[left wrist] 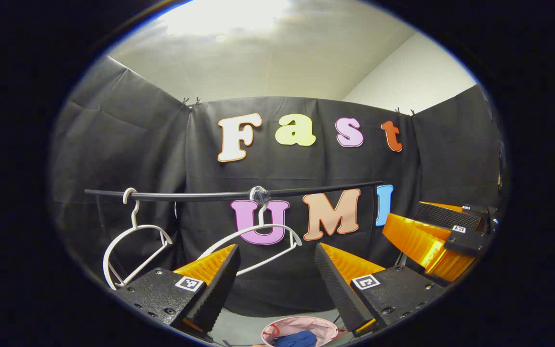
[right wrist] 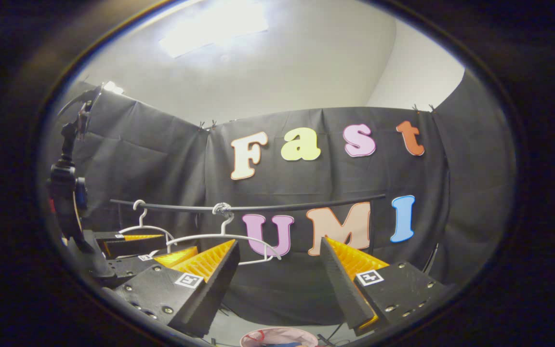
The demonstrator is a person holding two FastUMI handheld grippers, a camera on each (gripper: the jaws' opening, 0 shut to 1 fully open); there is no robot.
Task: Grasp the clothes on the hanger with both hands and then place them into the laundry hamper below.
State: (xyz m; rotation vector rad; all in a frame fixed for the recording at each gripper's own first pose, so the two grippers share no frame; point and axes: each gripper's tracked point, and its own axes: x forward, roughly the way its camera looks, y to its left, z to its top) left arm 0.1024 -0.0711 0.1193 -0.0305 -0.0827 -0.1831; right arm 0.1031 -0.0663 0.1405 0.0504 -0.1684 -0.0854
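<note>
Two bare white hangers (left wrist: pixel 135 236) (left wrist: pixel 258 238) hang on a black rail (left wrist: pixel 200 196) in front of the booth wall. Far below stands a pink laundry hamper (left wrist: pixel 318 325) with blue clothes (left wrist: pixel 297 340) lying in it. In the left gripper view my left gripper (left wrist: pixel 275 248) is open, with nothing between its fingers, level with the second hanger. My right gripper (left wrist: pixel 401 213) shows off to its right. In the right gripper view my right gripper (right wrist: pixel 278 242) is open and holds nothing, below the rail (right wrist: pixel 282 207) and beside a hanger (right wrist: pixel 219 236). The left gripper (right wrist: pixel 179 242) shows there at lower left.
A small camera on a stand (right wrist: pixel 65 183) rises at the left edge of the right gripper view. The other hanger (right wrist: pixel 145 226) hangs near the rail's left end. The hamper's rim (right wrist: pixel 277 330) shows at the bottom on a grey floor.
</note>
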